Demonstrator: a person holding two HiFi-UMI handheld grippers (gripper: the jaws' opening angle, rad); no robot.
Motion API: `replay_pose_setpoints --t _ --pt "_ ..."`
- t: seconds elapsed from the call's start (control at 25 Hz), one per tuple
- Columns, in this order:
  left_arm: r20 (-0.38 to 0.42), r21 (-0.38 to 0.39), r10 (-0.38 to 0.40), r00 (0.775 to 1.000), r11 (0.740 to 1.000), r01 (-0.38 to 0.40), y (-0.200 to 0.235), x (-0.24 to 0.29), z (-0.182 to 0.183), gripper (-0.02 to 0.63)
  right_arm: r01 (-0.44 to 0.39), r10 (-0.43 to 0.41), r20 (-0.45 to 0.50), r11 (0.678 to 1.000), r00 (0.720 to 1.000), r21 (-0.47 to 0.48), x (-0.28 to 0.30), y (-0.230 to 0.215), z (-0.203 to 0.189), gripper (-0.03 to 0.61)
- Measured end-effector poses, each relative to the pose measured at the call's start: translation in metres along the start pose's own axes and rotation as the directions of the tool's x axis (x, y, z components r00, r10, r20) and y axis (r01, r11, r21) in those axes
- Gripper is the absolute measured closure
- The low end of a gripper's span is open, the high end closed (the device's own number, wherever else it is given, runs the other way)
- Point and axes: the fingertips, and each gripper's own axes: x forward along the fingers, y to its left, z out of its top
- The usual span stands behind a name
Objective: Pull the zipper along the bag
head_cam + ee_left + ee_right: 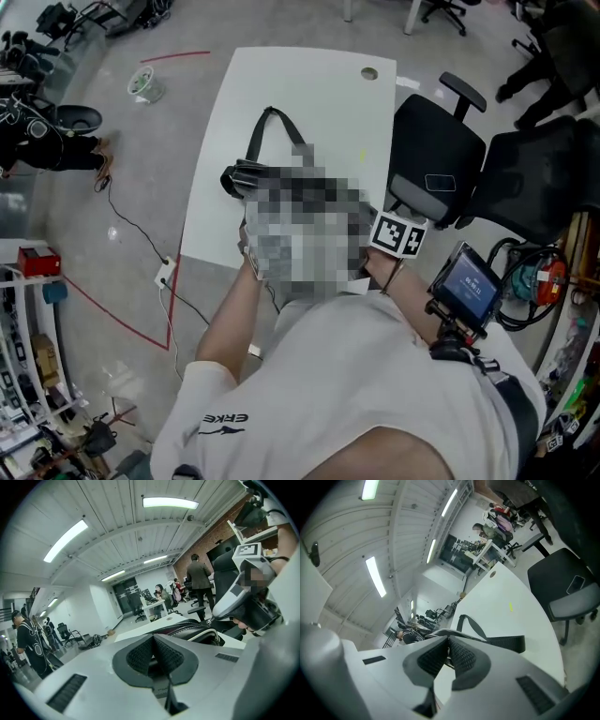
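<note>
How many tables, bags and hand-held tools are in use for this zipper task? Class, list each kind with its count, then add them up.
White table: 1
Black bag: 1
Tool: 2, the left tool and the right tool
Total: 4

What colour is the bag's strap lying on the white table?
Black webbing strap, clearest in the right gripper view.

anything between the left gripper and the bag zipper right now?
Nothing visible. In the left gripper view the left gripper, jaws together, looks straight onto the bag, with its zipper in open sight just beyond. The right gripper sits at the bag's right end, off to the side of that line.
</note>
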Motion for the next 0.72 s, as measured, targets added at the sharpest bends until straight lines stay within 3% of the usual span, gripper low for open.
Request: replay_pose_setpoints --t 0.32,0.72 --pt "0.031 0.013 -0.122 0.992 0.992 0.122 -0.002 -0.004 -0.007 0.612 0.041 -0.039 0.091 0.999 0.995 -0.018 0.007 0.026 -0.006 0.566" --pt "0.064 0.033 -0.183 0.981 0.983 0.181 -0.002 -0.005 -0.010 0.612 0.047 -0.041 0.136 0.998 0.990 -0.039 0.020 0.049 -0.011 0.566"
